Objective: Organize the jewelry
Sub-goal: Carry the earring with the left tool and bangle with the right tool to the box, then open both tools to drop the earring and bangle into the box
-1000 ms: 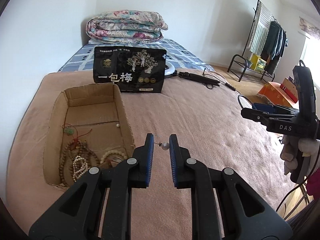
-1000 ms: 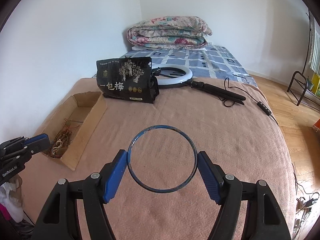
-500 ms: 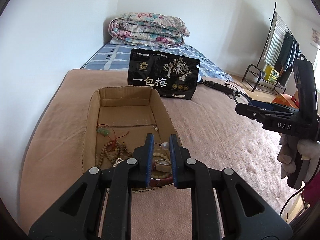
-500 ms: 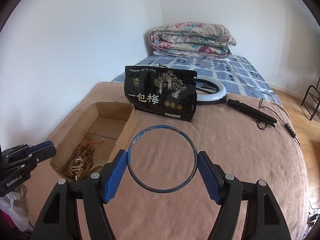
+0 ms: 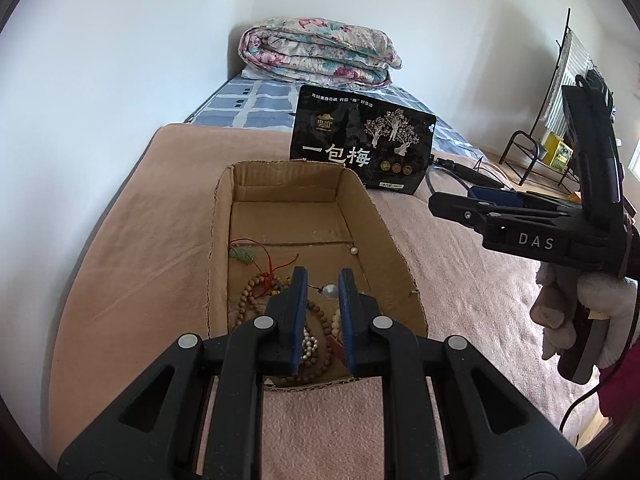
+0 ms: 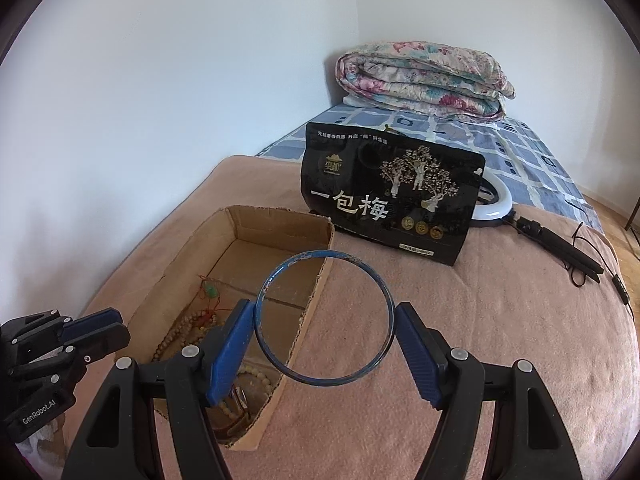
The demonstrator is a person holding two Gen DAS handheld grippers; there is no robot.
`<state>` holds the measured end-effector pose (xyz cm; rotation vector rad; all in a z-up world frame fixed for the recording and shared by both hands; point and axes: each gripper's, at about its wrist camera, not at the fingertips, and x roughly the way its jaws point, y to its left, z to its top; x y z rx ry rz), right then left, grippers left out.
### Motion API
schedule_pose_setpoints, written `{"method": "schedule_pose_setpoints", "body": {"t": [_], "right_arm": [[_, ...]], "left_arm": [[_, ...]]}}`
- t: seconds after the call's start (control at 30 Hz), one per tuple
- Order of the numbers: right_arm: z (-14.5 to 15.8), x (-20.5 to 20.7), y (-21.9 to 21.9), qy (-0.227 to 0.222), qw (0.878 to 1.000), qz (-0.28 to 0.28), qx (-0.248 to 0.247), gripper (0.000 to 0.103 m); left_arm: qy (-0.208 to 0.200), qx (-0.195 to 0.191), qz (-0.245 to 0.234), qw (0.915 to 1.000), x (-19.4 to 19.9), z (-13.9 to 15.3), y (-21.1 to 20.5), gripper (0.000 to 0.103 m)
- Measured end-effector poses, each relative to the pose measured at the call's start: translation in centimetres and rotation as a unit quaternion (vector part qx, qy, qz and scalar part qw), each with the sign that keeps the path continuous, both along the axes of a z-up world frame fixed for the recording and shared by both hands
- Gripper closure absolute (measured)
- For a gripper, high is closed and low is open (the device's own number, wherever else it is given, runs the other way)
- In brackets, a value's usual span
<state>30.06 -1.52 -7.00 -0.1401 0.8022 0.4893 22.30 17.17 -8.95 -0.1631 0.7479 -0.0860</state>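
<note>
Two grippers loaded: my left gripper [image 5: 323, 292] pinches a pearl earring [image 5: 329, 290] over the cardboard box [image 5: 384, 236], which sits near the blanket's [image 5: 460, 280] left edge. My right gripper [image 6: 325, 330] grasps a blue bangle [image 6: 325, 316] over the box's right wall.

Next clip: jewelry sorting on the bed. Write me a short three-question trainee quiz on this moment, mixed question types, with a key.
1. True or false: the right gripper holds a blue bangle across its width.
2. What hangs between the left gripper's pads? A) pearl earring B) jade pendant C) wooden beads
3. Fill in: the left gripper is above the open ____.

Key: 1 true. 2 A, the pearl earring. 3 cardboard box.
</note>
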Motion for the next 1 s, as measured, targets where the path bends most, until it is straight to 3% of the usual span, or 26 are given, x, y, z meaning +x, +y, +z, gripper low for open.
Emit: {"method": "schedule_pose_setpoints", "body": {"t": [0.37,1.0], "right_arm": [[-1.7,0.9,3.1,0.008,1.000,0.018,-0.005,0.030],[-2.1,0.8,4.3,0.011,0.999,0.031,0.003,0.029]], "left_arm": [[0.006,-0.001,0.000,1.0000,0.2,-0.6,0.4,0.089],[0.010,0.002,0.003,0.9999,0.3,-0.7,0.5,0.089]]}}
